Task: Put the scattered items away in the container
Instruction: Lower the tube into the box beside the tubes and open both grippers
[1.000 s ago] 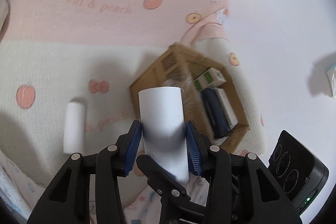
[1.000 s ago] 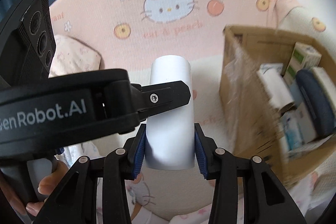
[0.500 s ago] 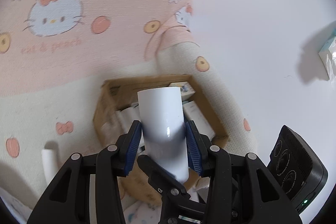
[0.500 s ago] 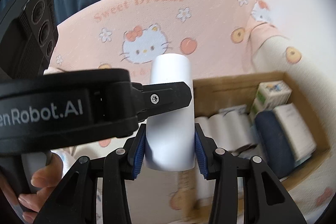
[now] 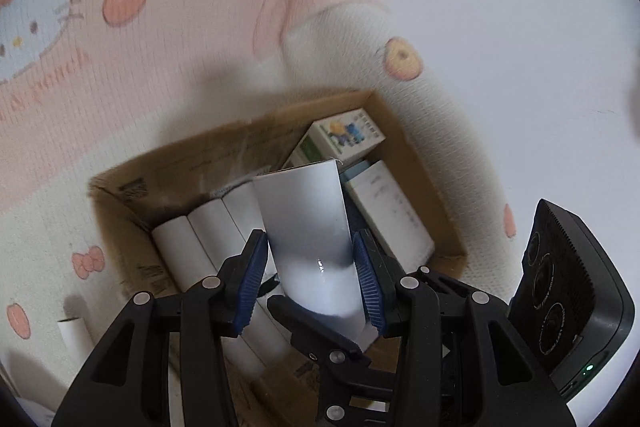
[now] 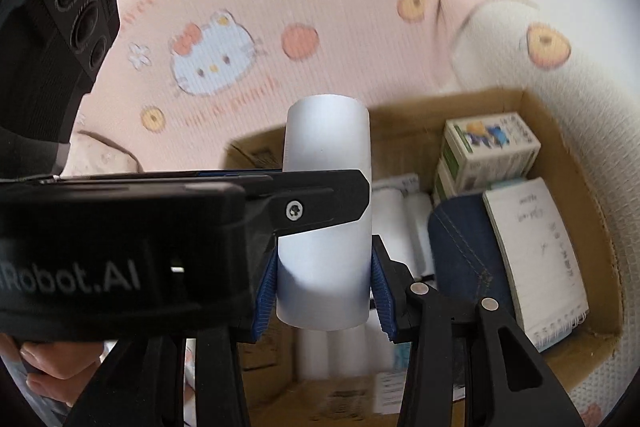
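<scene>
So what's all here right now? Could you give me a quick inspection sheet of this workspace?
Surface: pink and cream cartoon-print blanket.
Job's things: cardboard box holding white rolls, small printed cartons, a denim pouch and a notebook; one white roll lies outside on the blanket.
Clutter: nothing seen.
Grippers: left gripper and right gripper both clamp one white tube above the box.
Cables: nothing seen.
Surroundings: white wall.
</scene>
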A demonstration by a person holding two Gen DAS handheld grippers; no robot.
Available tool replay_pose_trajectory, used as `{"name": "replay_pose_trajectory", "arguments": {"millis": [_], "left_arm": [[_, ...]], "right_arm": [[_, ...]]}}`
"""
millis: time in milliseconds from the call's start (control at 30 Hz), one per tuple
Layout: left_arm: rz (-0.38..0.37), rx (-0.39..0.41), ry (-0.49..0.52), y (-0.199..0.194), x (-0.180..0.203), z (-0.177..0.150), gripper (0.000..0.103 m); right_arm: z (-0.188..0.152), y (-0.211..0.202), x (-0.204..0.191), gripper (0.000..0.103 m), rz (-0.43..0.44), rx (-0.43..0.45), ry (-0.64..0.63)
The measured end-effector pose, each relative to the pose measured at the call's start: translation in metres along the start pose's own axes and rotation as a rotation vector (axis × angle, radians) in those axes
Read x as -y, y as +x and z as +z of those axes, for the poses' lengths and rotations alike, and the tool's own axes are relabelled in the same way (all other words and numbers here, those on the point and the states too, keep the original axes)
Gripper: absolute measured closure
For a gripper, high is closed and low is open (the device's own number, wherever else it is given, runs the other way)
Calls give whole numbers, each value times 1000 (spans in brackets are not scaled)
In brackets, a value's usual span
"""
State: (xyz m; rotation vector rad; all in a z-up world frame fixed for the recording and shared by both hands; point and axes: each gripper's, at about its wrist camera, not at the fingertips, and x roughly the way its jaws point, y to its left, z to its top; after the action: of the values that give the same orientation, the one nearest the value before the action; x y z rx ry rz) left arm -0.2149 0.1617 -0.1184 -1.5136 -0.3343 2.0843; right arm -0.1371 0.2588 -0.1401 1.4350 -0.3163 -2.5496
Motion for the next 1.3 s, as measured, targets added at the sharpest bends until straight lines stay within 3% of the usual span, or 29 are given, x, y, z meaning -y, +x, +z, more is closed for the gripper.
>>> {"name": "replay_pose_trajectory", "arguments": {"millis": [300, 467, 667, 867, 933, 1000, 1133, 1300], "left_arm": [[41, -97, -108, 55, -26, 13, 55], [17, -131, -223, 73, -52, 13, 56], [24, -178, -221, 85, -54, 16, 56], [59, -163, -195, 83, -52, 15, 56], [70, -159, -188, 81, -51, 15, 63], [104, -162, -177, 78, -49, 11, 85], [86, -150, -208, 75, -51, 10, 88], [58, -150, -215, 77, -47, 12, 89]], "right_arm": [[13, 51, 34, 63, 62, -199, 49], [14, 76, 39, 63, 64, -283, 70], [15, 85, 50, 63, 31, -318, 93], [11, 80, 54, 62, 50, -355, 118], [8, 74, 55, 62, 32, -345, 116], [4, 67, 54, 62, 26, -328, 106], [-4, 60, 55, 78, 24, -319, 109], [-8, 57, 58, 78, 23, -295, 125]]}}
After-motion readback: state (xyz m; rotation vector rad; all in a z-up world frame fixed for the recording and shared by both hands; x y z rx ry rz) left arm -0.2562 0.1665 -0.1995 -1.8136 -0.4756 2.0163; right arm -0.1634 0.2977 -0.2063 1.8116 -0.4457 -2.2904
